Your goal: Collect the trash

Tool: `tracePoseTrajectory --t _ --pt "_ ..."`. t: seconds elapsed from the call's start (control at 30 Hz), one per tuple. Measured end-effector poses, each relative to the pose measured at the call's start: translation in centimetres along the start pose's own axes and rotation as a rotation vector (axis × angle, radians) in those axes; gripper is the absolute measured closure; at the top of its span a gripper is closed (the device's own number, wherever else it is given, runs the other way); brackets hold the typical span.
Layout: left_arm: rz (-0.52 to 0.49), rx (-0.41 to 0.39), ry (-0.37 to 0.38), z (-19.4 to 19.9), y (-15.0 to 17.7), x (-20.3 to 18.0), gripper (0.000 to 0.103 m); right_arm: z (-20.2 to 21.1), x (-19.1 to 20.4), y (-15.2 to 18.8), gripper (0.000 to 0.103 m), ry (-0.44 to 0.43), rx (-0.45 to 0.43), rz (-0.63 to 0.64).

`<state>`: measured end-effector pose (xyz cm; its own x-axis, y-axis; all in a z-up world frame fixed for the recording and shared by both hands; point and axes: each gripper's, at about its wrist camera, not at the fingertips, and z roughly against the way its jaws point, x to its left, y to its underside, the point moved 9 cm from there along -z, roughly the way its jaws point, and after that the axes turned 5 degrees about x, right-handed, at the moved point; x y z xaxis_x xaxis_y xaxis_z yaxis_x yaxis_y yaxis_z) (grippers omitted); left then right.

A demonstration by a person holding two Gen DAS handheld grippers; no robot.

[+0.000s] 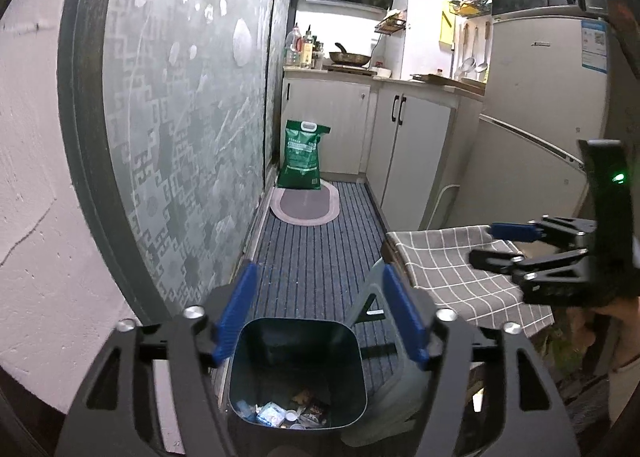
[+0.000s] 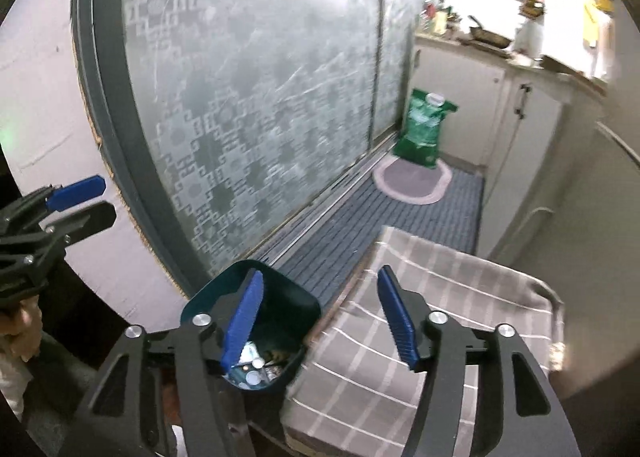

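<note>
A dark teal trash bin [image 1: 298,371] stands on the floor below my left gripper [image 1: 320,311], which is open and empty right above its rim. Trash [image 1: 280,413] lies at the bin's bottom: wrappers, a bottle cap, white scraps. In the right wrist view the bin [image 2: 256,333] sits under my open, empty right gripper [image 2: 320,321], whose left finger [image 2: 244,321] overlaps the bin's mouth. The right gripper also shows in the left wrist view [image 1: 496,245], open. The left gripper shows at the left edge of the right wrist view [image 2: 90,201], open.
A grey checked cloth covers a stool or small table [image 1: 460,265] right of the bin, also in the right wrist view [image 2: 420,317]. A frosted sliding door [image 1: 180,117] runs along the left. A green sack [image 1: 302,155] stands on an oval mat [image 1: 304,209]. Cabinets [image 1: 408,153] and a fridge [image 1: 536,117] stand right.
</note>
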<state>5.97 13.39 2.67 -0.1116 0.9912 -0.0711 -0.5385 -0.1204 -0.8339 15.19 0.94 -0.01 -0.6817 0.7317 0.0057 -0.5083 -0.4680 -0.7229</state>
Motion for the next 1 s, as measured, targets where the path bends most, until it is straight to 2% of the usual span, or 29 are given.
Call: tracePoseTrajectory --t 0.13,0.27,0.33,0.43,0.63,0.87,1.0 --pt "-0.004 -0.019 -0.012 0.5 -0.1 -0.8 0.017 2.9 -1.8 0.9 0.029 0.053 -0.047 -0.036" --pt "-0.016 -0.031 -0.022 0.9 0.2 -1.7 0.012 5.1 -2.6 1.7 0.022 0.069 -0.079 -0.054" --pt "-0.022 -0.034 -0.023 1.1 0.5 -2.3 0.008 6.4 -2.8 2.0 0.01 0.067 -0.1 -0.056" --pt "-0.023 -0.03 -0.034 1.2 1.2 -2.6 0.004 8.3 -3.3 2.8 0.004 0.07 -0.118 -0.052" --pt "-0.022 0.019 -0.079 0.9 2.3 -3.1 0.003 10.8 -5.2 5.0 0.003 0.082 -0.131 -0.07" --pt "-0.024 0.023 -0.055 1.3 2.7 -4.2 0.003 11.8 -6.6 6.2 0.003 0.045 -0.127 -0.082" --pt "-0.015 0.026 -0.068 1.4 3.0 -4.2 0.003 12.5 -6.7 6.6 0.003 0.045 -0.137 -0.078"
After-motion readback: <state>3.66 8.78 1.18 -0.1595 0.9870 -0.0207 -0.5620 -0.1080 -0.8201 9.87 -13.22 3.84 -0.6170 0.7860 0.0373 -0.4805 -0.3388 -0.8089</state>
